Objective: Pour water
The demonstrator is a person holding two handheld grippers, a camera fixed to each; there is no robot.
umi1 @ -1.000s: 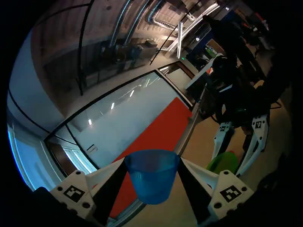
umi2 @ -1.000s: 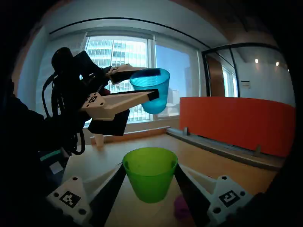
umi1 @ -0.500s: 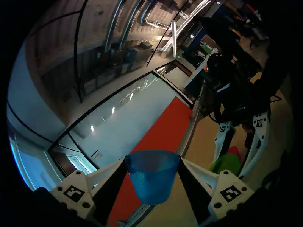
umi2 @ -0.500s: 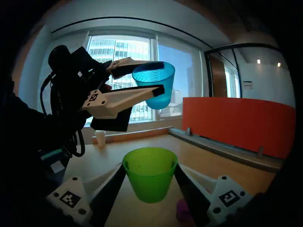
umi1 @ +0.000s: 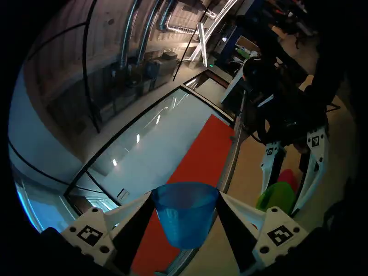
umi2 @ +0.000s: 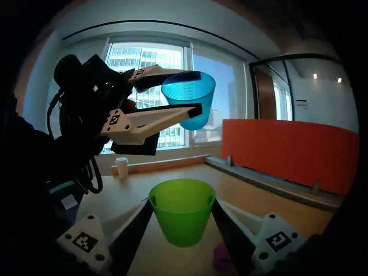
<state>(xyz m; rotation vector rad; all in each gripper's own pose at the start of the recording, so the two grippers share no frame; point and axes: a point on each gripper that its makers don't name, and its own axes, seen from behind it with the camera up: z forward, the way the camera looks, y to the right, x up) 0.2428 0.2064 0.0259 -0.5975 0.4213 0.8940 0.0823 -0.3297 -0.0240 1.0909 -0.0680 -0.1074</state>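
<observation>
Right gripper view, nearest: right tongs (umi2: 182,204) clamped on upright green cup (umi2: 182,218), low over the bench (umi2: 257,193). Purple thing (umi2: 222,258) beneath, cut off, hard to identify. Higher and beyond: left tongs (umi2: 197,92) reaching in level from the left, gripping blue cup (umi2: 189,102), rim tipped slightly toward the camera; contents not discernible. Open bench behind, small white cup (umi2: 121,166) well apart, orange partition (umi2: 290,152) along the far edge.

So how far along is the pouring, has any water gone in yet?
Done: the left gripper is shut on the blue cup, and the right gripper on the green cup. In hand: the blue cup hangs above and beyond the green one, mouth upward. Left: tipping it over the green cup. No stream of water shows, so pouring looks not yet begun.
</observation>
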